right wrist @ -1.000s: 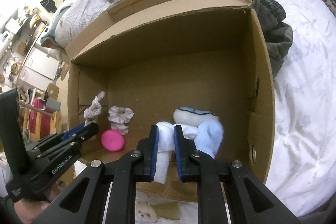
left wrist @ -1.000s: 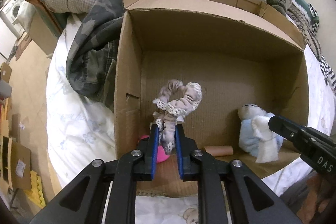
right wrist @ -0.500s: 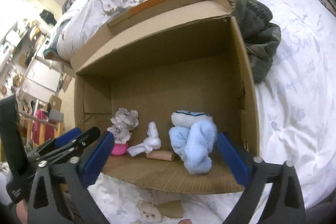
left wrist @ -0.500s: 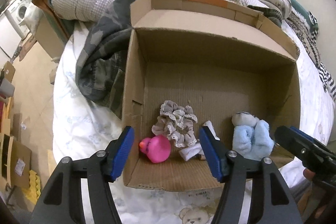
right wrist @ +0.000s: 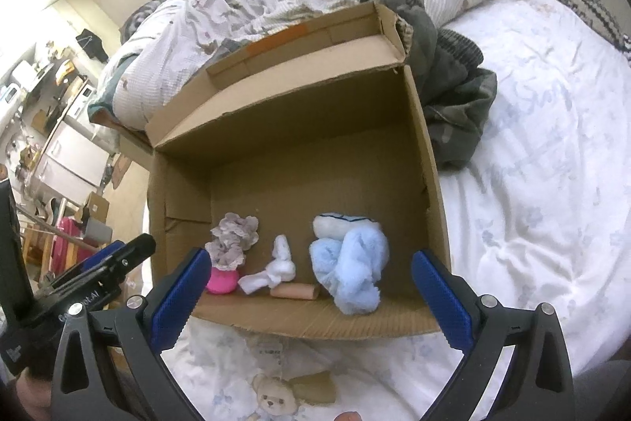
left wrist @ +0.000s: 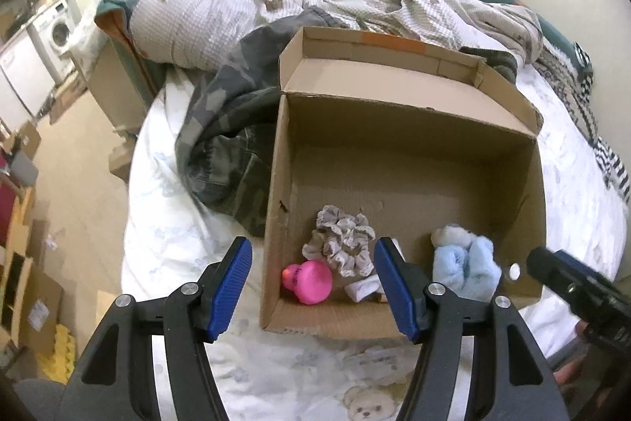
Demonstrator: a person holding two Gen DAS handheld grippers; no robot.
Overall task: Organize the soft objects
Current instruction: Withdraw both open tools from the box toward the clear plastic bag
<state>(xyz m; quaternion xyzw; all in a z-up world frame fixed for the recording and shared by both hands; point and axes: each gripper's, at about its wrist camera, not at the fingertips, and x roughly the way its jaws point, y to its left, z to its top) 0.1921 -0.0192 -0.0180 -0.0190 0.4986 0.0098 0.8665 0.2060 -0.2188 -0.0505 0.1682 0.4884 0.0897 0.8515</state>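
The scrunchie (left wrist: 342, 240) and fluffy blue cloth (right wrist: 351, 267) are lying in the cardboard box (left wrist: 465, 184) near its front wall; the blue cloth's long axis is running front-to-back. You are holding both the left gripper (left wrist: 313, 289) and right gripper (right wrist: 311, 296) wide and empty; I'd clear the box rim before reaching elsewhere.

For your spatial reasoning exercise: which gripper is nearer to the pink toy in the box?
Left. The left gripper hangs open just in front of the pink toy; the right gripper is open further right, before the blue plush.
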